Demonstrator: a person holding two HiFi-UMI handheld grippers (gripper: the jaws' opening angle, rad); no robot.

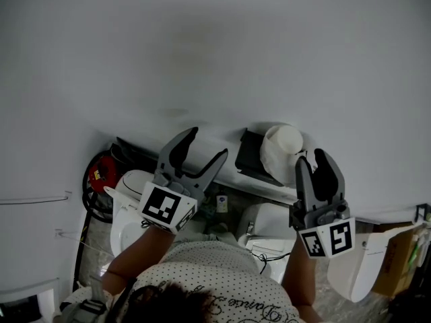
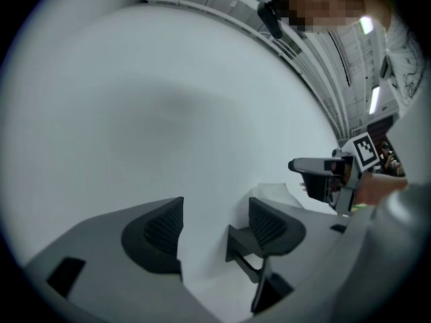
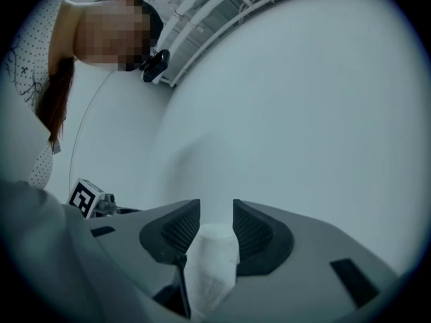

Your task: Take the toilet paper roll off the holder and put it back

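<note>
Toilet paper roll [image 1: 281, 148] between right tool [image 1: 312, 159] pads, holder [image 1: 250, 153] beside, wall [image 1: 215, 46] ahead.

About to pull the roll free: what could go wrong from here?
The right gripper pinches the roll by soft paper, so it may crush or slip out. The left gripper stands open near the holder, holding nothing, so nothing would catch a falling roll.

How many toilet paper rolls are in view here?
1. The toilet paper roll sits at the black holder on the wall, between the jaws of the right tool. Others may be hidden.
</note>
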